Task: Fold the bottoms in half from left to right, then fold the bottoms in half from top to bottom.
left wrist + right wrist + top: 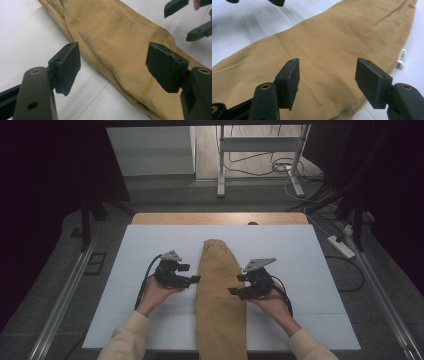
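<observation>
A tan folded garment lies as a long strip down the middle of the white sheet, running from the centre past the near edge. My left gripper hovers at its left edge, open, jaws pointing right with nothing between them. My right gripper sits at the cloth's right edge, open, jaws pointing left over the fabric. In the left gripper view the tan garment spreads past both pads and the right gripper shows at top right. The right gripper view shows the tan garment under its open gripper.
The wooden table edge shows beyond the white sheet. A small white tag sticks out at the garment's edge. A power strip and cables lie on the floor to the right, and a metal stand is behind the table.
</observation>
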### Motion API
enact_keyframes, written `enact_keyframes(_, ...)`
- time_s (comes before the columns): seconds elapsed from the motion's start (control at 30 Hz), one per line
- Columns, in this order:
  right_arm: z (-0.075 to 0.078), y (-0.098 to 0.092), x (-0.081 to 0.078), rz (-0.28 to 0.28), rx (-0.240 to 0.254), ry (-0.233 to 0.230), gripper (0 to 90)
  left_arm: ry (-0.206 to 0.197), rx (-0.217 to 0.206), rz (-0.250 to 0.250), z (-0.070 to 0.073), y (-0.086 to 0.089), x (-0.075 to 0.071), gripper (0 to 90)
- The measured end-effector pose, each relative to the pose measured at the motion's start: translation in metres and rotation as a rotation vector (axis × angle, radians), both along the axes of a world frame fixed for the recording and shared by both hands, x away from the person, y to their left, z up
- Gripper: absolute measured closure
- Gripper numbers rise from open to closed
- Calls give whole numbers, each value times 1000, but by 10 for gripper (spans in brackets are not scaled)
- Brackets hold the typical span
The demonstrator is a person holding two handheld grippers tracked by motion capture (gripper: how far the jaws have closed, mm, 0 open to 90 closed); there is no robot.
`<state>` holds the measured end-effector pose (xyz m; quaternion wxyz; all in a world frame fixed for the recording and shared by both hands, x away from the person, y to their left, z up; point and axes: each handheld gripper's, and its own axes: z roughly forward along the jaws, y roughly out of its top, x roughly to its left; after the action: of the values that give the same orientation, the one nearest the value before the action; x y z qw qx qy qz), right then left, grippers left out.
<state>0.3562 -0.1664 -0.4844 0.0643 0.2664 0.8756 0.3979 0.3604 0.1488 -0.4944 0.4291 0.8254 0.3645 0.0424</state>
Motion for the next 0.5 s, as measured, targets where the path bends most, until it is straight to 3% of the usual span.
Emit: enact_keyframes(0.5, 3, -11, 19, -55, 0, -9, 366, 3, -2, 10, -1, -1, 6, 275)
